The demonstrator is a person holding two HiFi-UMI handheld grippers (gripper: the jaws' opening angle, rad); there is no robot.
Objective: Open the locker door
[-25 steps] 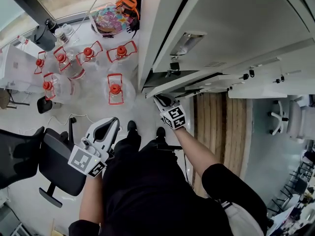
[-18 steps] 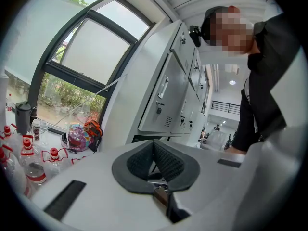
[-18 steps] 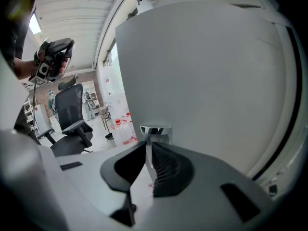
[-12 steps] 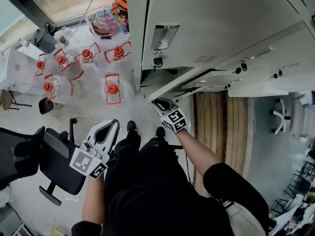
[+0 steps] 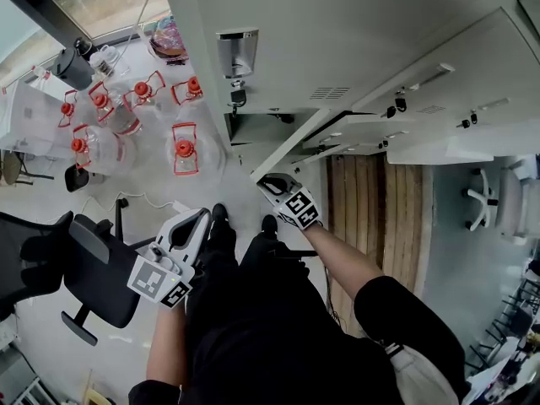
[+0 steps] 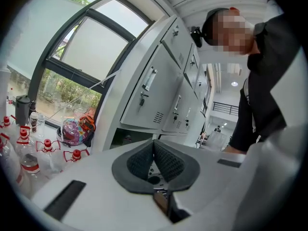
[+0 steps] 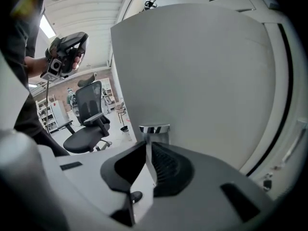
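The grey locker door (image 7: 202,81) stands swung out from the white locker bank (image 5: 354,40). In the head view I see it edge-on as a thin strip (image 5: 291,142) beside the dark open compartment (image 5: 253,126). My right gripper (image 5: 272,180) is at the door's free edge. In the right gripper view it (image 7: 148,148) is shut on the thin tab of the chrome door handle (image 7: 154,129). My left gripper (image 5: 190,226) hangs low at the left, away from the lockers. Its pads (image 6: 154,146) are pressed together with nothing between them.
Several water bottles with red caps (image 5: 183,146) stand on the floor left of the lockers. A black office chair (image 5: 93,268) is at the lower left, close to my left gripper. Closed lockers with handles (image 6: 149,81) fill the upper rows. The person's legs (image 5: 245,251) are below the door.
The locker door has swung further out and the dark compartment behind it shows wider. My right gripper has kept its hold on the handle and come slightly toward the person. The left gripper barely moved.
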